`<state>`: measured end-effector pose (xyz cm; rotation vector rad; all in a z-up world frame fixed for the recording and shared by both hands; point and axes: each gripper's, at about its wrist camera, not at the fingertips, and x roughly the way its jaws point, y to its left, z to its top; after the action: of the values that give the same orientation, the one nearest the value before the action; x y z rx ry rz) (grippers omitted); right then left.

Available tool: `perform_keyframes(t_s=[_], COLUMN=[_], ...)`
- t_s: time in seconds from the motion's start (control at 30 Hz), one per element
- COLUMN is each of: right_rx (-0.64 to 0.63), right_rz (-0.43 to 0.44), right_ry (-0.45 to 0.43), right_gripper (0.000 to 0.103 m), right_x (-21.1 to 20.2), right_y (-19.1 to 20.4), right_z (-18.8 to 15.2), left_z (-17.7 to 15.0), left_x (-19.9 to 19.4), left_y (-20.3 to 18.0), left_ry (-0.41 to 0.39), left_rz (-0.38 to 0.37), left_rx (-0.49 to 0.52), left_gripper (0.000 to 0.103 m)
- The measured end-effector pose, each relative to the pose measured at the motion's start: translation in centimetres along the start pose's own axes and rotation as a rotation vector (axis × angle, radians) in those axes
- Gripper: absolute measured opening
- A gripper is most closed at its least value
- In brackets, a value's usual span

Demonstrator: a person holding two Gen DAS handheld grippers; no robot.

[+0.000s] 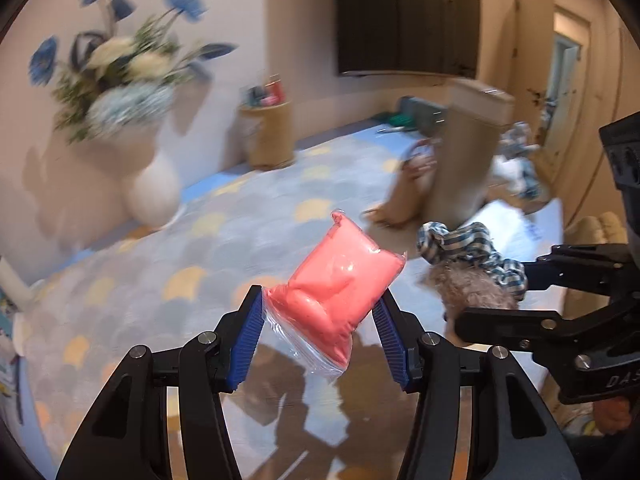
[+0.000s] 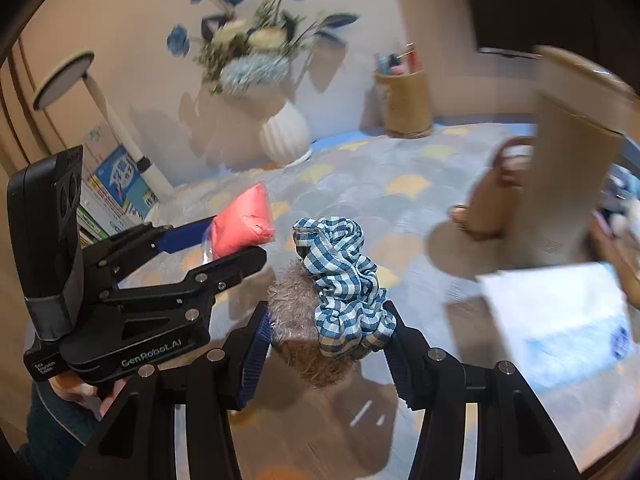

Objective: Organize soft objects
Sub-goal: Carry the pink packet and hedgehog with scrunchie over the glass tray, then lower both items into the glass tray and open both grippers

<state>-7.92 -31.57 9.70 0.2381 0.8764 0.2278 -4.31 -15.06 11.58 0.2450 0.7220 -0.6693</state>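
Observation:
My left gripper (image 1: 320,300) is shut on a pink clay pack in clear plastic (image 1: 344,276) and holds it above the table. The pack also shows in the right wrist view (image 2: 242,228), between the left gripper's fingers (image 2: 240,240). My right gripper (image 2: 326,312) is shut on a blue-and-white checked scrunchie (image 2: 344,280) together with a brown fuzzy scrunchie (image 2: 300,332), held above the table. Both scrunchies also show in the left wrist view, the checked scrunchie (image 1: 472,248) over the fuzzy one (image 1: 468,288), just right of the pink pack.
A patterned tablecloth (image 1: 180,264) covers the table. A white vase of flowers (image 1: 154,196) and a woven pen holder (image 1: 270,136) stand at the back. A tan box (image 2: 572,184) and a small bag (image 2: 496,200) stand right. A white pack (image 2: 560,320) lies near right. Books (image 2: 116,188) stand left.

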Motion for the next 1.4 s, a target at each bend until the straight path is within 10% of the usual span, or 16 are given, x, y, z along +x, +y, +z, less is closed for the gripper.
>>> perform_keyframes(t_s=[0.5,1.3,1.4], right_rx=[0.220,0.425,0.460], right_rz=[-0.197,-0.339,-0.317], right_ry=[-0.169,-0.223,-0.248], right_gripper=[0.052,0.058,0.067], right_x=[-14.2,-15.6,-15.4], right_y=[-15.0,-32.3,-33.2], right_z=[-2.1,3.7,3.9], left_z=[7.4,16.1,16.1], left_x=[1.2,14.6,15.2], left_y=[-17.2,-25.9,-26.3], left_ry=[-0.021,0.049,0.027], left_rz=[-0.242,-0.112,-0.090], left_rx=[0.144,0.091,0.113], left_gripper=[0.052,0.052,0.066])
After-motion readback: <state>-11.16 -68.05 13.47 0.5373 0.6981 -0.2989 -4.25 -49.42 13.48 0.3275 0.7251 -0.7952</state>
